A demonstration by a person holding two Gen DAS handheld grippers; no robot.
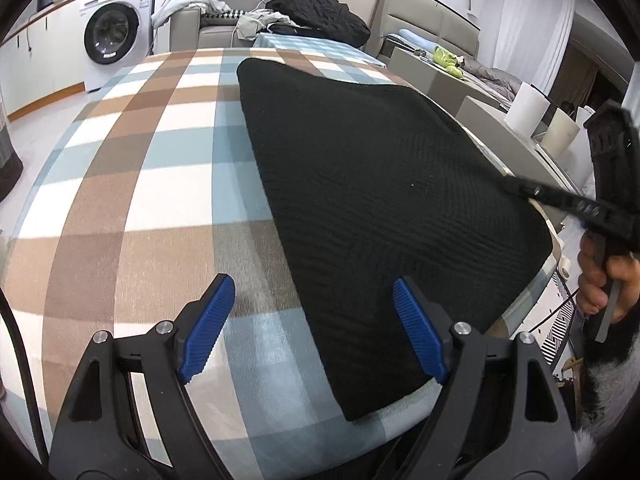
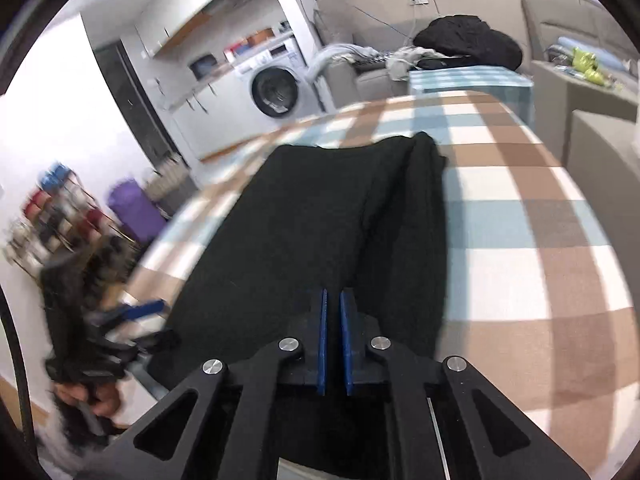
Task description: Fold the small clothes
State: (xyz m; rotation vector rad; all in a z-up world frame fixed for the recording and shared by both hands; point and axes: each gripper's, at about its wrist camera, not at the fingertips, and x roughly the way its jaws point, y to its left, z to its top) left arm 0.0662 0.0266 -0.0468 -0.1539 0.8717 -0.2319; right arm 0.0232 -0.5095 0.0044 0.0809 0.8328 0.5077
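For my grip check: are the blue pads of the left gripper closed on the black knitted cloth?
No, the left gripper stands wide open, its blue pads apart above the black knitted cloth.

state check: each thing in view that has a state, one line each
black garment: lying flat on the checked table cover, one side edge pinched.
left gripper: open, near the garment's near edge, holding nothing.
right gripper: shut on the garment's edge.
washing machine: door closed.
checked table cover: spread smooth.
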